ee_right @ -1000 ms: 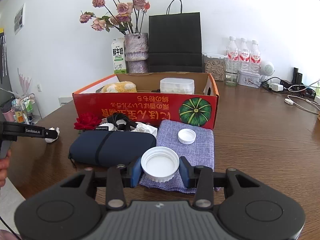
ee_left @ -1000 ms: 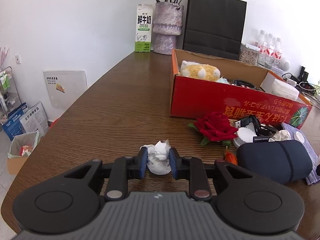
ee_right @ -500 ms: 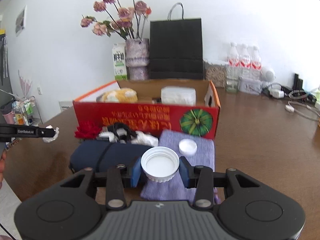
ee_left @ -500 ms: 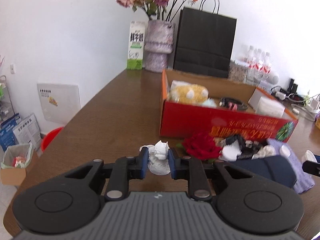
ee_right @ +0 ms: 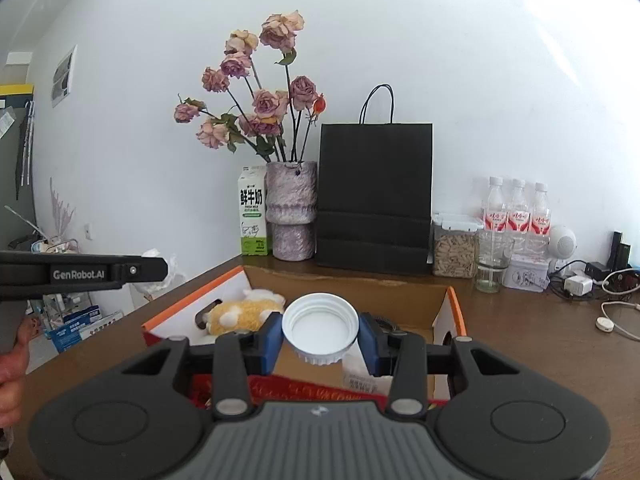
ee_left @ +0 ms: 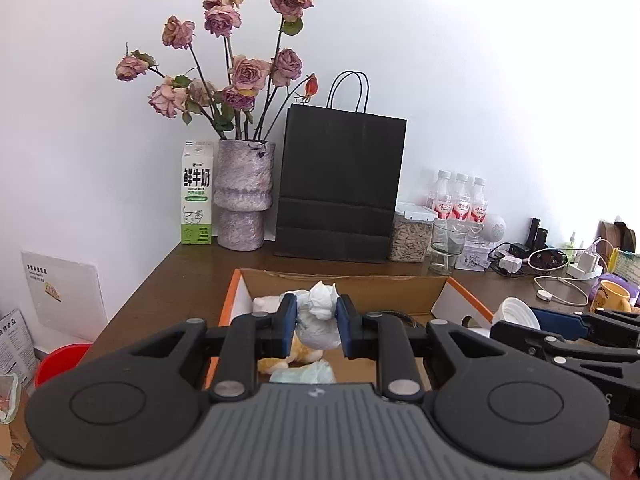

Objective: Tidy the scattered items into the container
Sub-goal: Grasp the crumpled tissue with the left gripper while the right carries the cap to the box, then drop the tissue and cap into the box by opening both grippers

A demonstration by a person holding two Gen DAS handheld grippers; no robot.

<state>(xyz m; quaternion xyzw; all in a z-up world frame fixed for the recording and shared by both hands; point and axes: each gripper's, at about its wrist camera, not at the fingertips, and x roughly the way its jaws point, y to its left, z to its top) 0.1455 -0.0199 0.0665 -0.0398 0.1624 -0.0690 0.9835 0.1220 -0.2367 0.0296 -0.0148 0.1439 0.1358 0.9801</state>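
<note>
My left gripper [ee_left: 317, 322] is shut on a crumpled white tissue [ee_left: 320, 320] and holds it above the open cardboard box [ee_left: 344, 280]. My right gripper [ee_right: 320, 338] is shut on a white jar lid [ee_right: 319, 327] and holds it over the near side of the same red and orange box [ee_right: 450, 316]. Inside the box lies a yellow plush toy [ee_right: 244, 314]. The lid [ee_left: 516, 314] and the right gripper's fingers [ee_left: 568, 326] show at the right of the left wrist view. The left gripper's finger [ee_right: 80, 274] shows at the left of the right wrist view.
Behind the box stand a milk carton [ee_left: 197, 196], a vase of dried roses [ee_left: 242, 196], a black paper bag [ee_left: 340, 188], a jar of seeds [ee_left: 412, 236], a glass [ee_left: 446, 248] and three water bottles [ee_left: 460, 200]. Chargers and cables [ee_left: 560, 268] lie at the right.
Both grippers have risen from the table and moved forward over the box, each with its item still held. The scattered items on the table have dropped out of view.
</note>
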